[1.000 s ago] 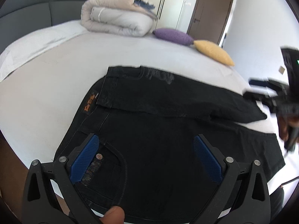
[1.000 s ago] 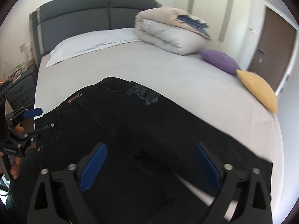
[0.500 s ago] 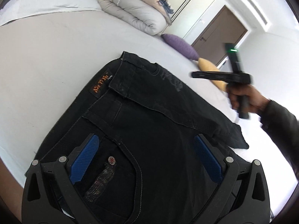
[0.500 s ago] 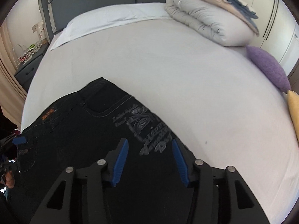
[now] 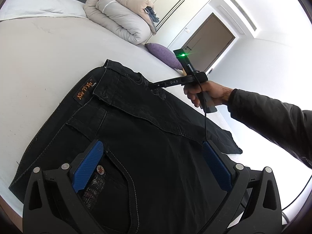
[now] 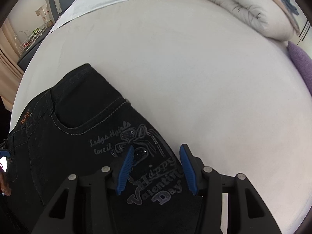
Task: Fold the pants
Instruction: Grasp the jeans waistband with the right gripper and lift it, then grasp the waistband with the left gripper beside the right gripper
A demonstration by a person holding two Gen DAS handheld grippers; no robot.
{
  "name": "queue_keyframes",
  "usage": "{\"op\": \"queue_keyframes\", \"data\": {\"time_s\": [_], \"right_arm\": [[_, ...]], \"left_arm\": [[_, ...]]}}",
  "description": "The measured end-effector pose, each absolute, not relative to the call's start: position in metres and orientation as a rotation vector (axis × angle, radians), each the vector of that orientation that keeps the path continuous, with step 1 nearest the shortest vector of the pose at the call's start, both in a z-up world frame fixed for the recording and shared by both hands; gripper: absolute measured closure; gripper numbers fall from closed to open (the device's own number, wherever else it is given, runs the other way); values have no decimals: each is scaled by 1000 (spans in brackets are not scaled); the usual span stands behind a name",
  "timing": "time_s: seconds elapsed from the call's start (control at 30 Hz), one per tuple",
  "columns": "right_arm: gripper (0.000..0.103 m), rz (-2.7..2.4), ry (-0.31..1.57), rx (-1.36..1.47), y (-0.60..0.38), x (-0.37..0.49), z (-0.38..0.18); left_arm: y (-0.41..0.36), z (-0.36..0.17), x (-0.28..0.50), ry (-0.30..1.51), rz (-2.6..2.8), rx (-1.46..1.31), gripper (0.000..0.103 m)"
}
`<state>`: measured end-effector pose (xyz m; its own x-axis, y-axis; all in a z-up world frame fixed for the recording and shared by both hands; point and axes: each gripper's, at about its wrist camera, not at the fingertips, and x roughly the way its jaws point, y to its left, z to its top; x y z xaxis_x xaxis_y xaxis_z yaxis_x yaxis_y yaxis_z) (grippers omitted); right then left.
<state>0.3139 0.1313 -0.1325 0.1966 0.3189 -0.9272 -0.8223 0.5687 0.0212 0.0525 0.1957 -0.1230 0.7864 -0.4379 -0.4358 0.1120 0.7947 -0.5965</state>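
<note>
On bed (image 6: pixel 195 58): pants (image 5: pixel 156 136); left gripper (image 5: pixel 154 167) jaws wide apart; right gripper (image 6: pixel 157 167) jaws parted, print visible there only.

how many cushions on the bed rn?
1 visible: a purple cushion by the rolled duvet on the bed. The right gripper may hide another behind it.

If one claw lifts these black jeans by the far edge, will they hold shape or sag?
Probably sag: the black jeans already lie creased and folded over themselves. Thick seams suggest heavy denim that drags on the bed sheet. The open right claw spans only a little cloth.
</note>
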Motion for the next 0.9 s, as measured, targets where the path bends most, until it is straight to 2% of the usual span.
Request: {"op": "queue_keyframes", "data": {"time_s": [0.1, 0.13, 0.17, 0.4, 0.57, 0.7, 0.9], "right_arm": [[66, 885, 1123, -513, 131, 316, -132], [82, 898, 1113, -512, 131, 313, -130], [89, 894, 1093, -527, 131, 309, -126], [95, 842, 907, -564, 124, 251, -87], [95, 768, 715, -689, 134, 166, -69], [96, 661, 560, -825, 149, 82, -80], [96, 519, 443, -977, 163, 6, -127]], "left_arm": [[197, -124, 51, 594, -313, -588, 0], [197, -124, 50, 595, -310, -583, 0], [196, -124, 51, 596, -305, -577, 0], [199, -121, 49, 595, -279, -576, 0], [211, -104, 49, 556, -242, -605, 0], [226, -88, 55, 549, -228, -655, 0], [234, -93, 73, 662, -224, -777, 0]]}}
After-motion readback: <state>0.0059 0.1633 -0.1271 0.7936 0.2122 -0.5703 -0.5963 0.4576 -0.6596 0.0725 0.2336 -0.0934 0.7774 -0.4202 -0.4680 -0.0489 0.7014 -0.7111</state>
